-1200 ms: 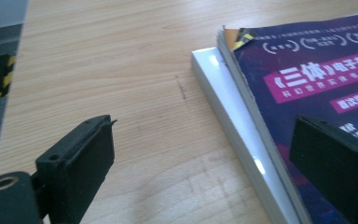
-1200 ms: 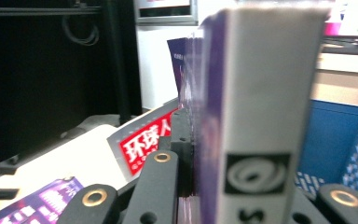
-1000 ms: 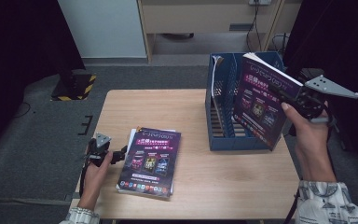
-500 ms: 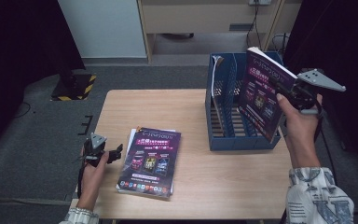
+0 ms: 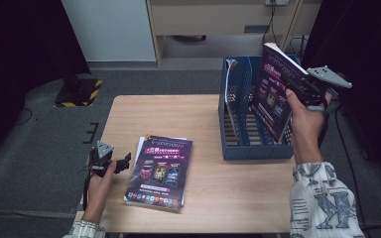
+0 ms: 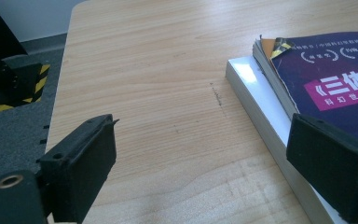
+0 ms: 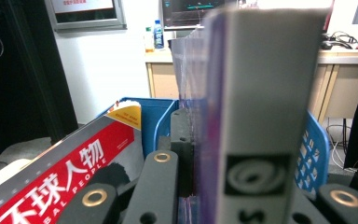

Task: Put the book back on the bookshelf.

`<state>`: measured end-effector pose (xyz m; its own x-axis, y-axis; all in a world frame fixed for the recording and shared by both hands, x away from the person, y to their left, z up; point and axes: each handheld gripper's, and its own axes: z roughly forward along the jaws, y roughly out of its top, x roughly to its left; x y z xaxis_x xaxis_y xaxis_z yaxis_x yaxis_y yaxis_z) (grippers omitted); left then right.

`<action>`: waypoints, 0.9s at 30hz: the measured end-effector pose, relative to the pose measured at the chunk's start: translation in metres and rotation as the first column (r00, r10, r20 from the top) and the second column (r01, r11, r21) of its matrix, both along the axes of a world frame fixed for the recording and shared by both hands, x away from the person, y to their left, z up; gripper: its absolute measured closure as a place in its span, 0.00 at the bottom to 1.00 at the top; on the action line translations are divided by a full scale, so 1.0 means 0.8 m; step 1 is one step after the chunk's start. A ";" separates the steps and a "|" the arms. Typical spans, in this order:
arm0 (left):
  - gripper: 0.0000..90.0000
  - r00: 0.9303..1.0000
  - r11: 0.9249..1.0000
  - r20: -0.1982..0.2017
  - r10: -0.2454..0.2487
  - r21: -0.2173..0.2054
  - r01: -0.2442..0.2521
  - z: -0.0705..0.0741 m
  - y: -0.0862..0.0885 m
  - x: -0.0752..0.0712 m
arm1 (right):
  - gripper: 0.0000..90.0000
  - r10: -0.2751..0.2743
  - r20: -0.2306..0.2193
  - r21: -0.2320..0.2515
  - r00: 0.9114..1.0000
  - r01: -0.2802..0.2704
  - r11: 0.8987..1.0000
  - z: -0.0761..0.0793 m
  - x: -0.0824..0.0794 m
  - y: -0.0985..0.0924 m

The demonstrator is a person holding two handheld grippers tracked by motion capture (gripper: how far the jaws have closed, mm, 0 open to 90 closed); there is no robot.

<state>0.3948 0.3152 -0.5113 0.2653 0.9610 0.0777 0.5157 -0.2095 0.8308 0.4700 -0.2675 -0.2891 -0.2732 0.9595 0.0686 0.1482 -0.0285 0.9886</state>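
Right gripper (image 5: 297,91) clamped on purple book (image 5: 273,94), held upright between the 2 jaws over blue file rack (image 5: 250,148) at table's right edge; left gripper (image 5: 121,163) spread wide, holding nothing, beside book stack (image 5: 161,168) near front-left corner.

The held softcover book (image 5: 272,94) had a purple cover with pink panels and a white spine. The slotted plastic file rack (image 5: 238,134) beside it was blue. The wooden table (image 5: 178,114) under the rack showed pale grain.

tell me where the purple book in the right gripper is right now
In the high view the purple book is at the right, held upright and tilted in the right gripper, over the blue file rack, not yet lowered in.
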 end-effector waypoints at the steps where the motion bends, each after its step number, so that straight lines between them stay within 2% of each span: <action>1: 0.09 1.000 1.000 0.003 -0.001 0.002 0.001 0.000 0.000 0.000 | 0.92 -0.002 0.000 -0.001 1.000 0.002 1.000 -0.001 0.003 0.001; 13: 0.09 1.000 1.000 -0.003 -0.005 -0.005 0.005 -0.001 0.000 0.000 | 0.92 -0.019 0.002 -0.019 1.000 0.019 1.000 -0.017 0.025 0.018; 23: 0.09 1.000 1.000 -0.003 -0.013 -0.007 0.013 -0.001 -0.001 0.001 | 0.92 -0.026 0.024 0.021 0.999 0.025 0.999 -0.034 0.036 0.024; 27: 0.09 1.000 1.000 0.001 -0.020 -0.003 0.020 0.000 -0.002 0.002 | 0.92 -0.030 0.021 0.023 0.999 0.030 0.999 -0.044 0.041 0.029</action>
